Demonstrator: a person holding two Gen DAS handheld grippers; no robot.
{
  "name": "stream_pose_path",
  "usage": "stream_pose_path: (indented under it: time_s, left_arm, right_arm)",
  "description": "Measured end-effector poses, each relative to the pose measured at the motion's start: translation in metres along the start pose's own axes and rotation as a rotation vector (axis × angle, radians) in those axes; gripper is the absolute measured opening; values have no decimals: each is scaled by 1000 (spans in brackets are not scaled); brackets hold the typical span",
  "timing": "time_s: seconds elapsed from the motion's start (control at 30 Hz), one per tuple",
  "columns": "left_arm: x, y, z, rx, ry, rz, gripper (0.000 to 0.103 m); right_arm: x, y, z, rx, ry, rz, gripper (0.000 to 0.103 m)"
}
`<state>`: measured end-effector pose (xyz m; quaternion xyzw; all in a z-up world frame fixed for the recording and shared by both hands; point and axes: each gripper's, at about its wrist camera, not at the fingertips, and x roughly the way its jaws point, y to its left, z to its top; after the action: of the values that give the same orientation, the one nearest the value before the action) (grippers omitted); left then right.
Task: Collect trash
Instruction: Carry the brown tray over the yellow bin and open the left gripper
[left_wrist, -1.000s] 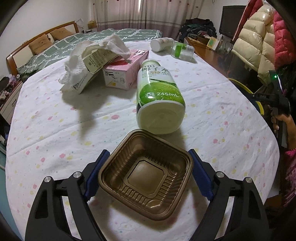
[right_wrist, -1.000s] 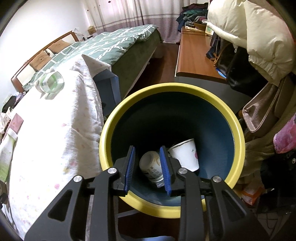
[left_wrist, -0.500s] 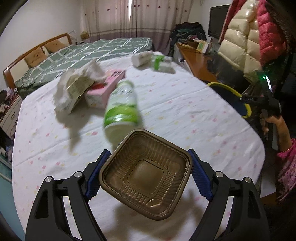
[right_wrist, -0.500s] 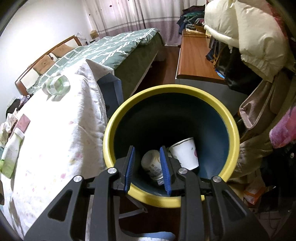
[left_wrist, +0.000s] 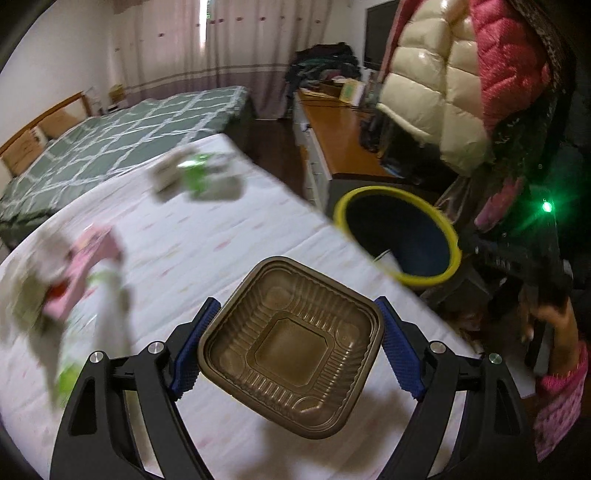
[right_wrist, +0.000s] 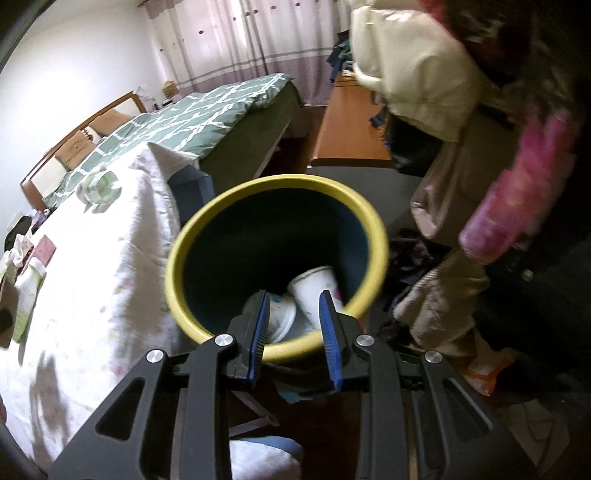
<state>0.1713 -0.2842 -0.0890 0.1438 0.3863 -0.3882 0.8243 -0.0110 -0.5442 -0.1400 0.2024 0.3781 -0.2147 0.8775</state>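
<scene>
A brown ribbed plastic tray (left_wrist: 291, 343) hangs above the tablecloth, and my left gripper (left_wrist: 297, 314) is shut on its two opposite sides. The yellow-rimmed dark bin (left_wrist: 343, 210) stands just past the table's right edge, ahead and to the right of the tray. In the right wrist view my right gripper (right_wrist: 294, 306) hovers over the near rim of the bin (right_wrist: 177, 258), its jaws a little apart with nothing between them. Two white paper cups (right_wrist: 317, 288) lie at the bottom of the bin.
Blurred on the spotted tablecloth (left_wrist: 221, 240) are a green-label bottle (left_wrist: 107, 291), a pink box (left_wrist: 88, 258) and a clear cup with green (left_wrist: 199, 177). A person's hand in a pink sleeve (left_wrist: 554, 325) is at the right. Hanging puffy coats (left_wrist: 436, 96) crowd the bin's far side.
My left gripper has lifted the tray off the table and swung right, bringing the bin into view. My right gripper has drawn back from over the bin's middle to its near rim.
</scene>
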Motion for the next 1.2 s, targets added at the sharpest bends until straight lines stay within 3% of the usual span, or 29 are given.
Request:
stream_pose_path:
  time_s: [0.43,0.67,0.77,0.97,1.2]
  left_arm:
    - [106,-115,78,134,67,-128,83]
    - [150,-141,99,128,95,-159,84]
    - [164,-147,104,122,105,-158,93]
    - [158,-143,104,106,101,-160,94]
    - [99,-110,89,69,35,-122,95]
  right_arm:
    - [-9,-49,-18,63,10,-49,27]
    - [-5,-61,-23,85,28,-60,29]
    - [-5,-63,-25,92,31,-63,34]
    - [-3,-61,-26,95,39,-60,34]
    - [-3,-48,-27,74,45,-49,34]
